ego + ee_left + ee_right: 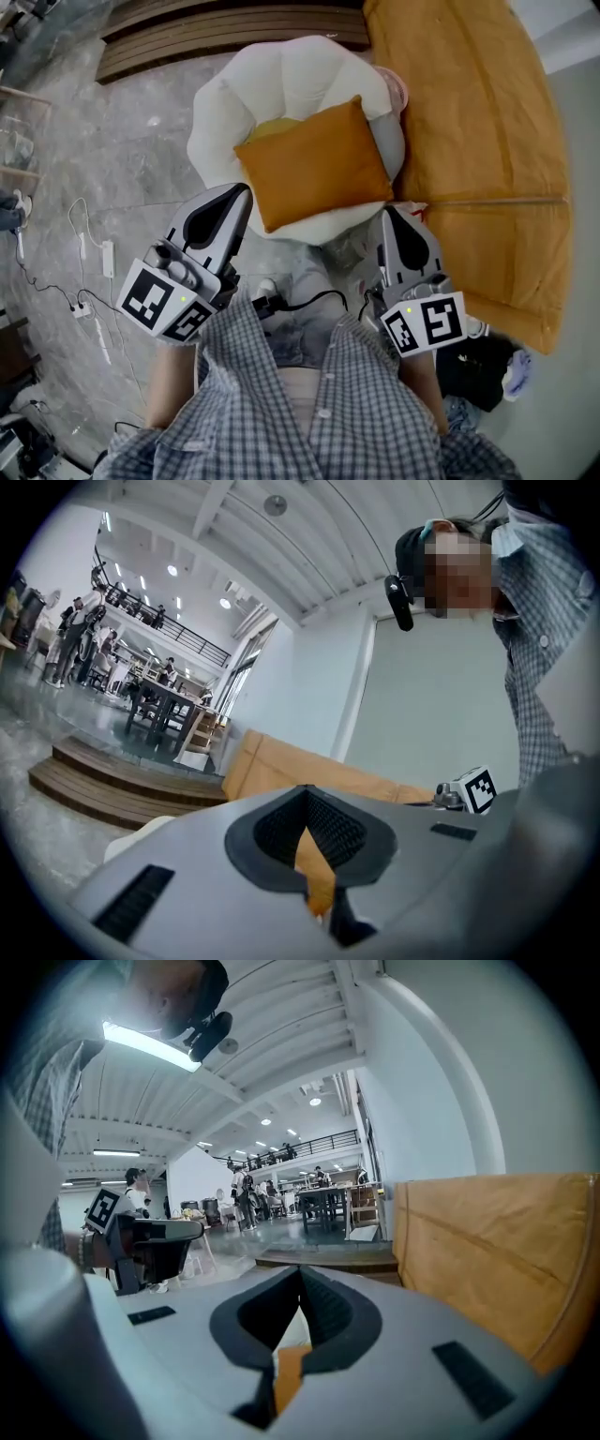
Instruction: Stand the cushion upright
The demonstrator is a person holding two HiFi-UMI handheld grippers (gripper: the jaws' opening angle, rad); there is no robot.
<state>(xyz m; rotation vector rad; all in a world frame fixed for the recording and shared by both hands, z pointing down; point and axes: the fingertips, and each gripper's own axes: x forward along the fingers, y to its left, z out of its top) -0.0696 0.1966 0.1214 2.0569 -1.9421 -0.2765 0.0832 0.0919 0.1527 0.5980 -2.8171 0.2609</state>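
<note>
An orange cushion (316,161) lies flat and skewed on a white petal-shaped chair (281,84) in the head view. My left gripper (246,190) is shut and empty, its tip just off the cushion's near left corner. The right gripper (391,211) is also shut and empty, near the cushion's near right corner. In the left gripper view my left gripper (305,789) has its jaws meeting at the tip, with a sliver of the orange cushion (314,874) showing behind them. The right gripper (300,1271) looks the same in its own view, with the cushion (286,1372) seen through the slot.
A large orange sofa (487,141) stands right of the chair, its arm close to my right gripper. Dark wooden steps (216,28) run behind the chair. Cables and a power strip (89,272) lie on the grey floor at left. Dark items (483,370) sit at lower right.
</note>
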